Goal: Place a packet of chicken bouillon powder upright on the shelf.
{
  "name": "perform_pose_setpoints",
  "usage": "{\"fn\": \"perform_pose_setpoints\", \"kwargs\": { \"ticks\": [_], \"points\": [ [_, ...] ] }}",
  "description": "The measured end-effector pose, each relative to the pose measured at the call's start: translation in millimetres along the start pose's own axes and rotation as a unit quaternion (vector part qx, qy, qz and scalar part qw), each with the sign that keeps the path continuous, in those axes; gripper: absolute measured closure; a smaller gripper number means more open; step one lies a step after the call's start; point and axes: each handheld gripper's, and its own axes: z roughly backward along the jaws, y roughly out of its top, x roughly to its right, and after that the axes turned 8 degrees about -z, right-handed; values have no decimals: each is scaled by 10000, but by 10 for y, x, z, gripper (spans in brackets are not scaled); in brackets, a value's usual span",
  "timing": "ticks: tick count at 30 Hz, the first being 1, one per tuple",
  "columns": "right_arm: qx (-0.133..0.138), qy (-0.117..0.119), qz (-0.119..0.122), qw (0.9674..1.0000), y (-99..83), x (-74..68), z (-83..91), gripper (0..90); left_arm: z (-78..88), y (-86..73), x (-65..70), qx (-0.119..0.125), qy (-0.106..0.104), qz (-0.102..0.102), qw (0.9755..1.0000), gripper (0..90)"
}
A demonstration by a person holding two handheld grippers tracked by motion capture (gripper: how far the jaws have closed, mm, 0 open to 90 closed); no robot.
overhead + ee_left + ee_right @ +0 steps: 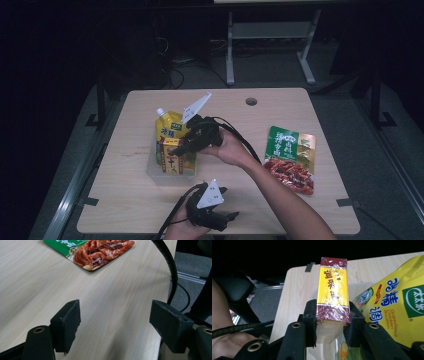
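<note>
A yellow and maroon box point(333, 290) wrapped in clear film is clamped between the jaws of my right gripper point(332, 312). In the high view that gripper point(179, 146) holds the box point(172, 160) over a clear plastic tub point(152, 170) left of the table's middle. A yellow spouted pouch point(169, 127) stands in the tub right beside the box, and it appears large at the right of the right gripper view point(397, 295). My left gripper point(231, 217) rests near the front edge, its jaws wide apart over bare wood point(115, 322).
A green and red food packet point(291, 157) lies flat on the right side of the table point(125, 200), and it sits ahead of the left gripper point(97, 250). A black cable point(171, 267) runs past the table's edge. A round hole point(251, 101) is at the back.
</note>
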Motion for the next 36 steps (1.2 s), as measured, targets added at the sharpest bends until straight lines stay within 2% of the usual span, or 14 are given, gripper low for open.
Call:
{"fn": "perform_pose_setpoints", "kwargs": {
  "ticks": [2,6,20,28,36],
  "points": [
    [-73,-39,35,10000,-8,7,-37,664,-6,2,-4,-6,-9,-80,10000,241],
    [-122,-17,2,9999,-31,26,-84,664,-16,3,15,8,-20,16,10000,241],
    [-330,-51,-14,9994,-143,15,-291,663,-12,2,19,29,-25,-7,10000,241],
    [-293,-127,0,9995,-208,20,-355,661,-29,4,31,15,-51,-53,10000,241],
    [-366,-214,62,9991,-243,-12,-434,653,-26,5,35,22,-53,-64,10000,241]
  ]
}}
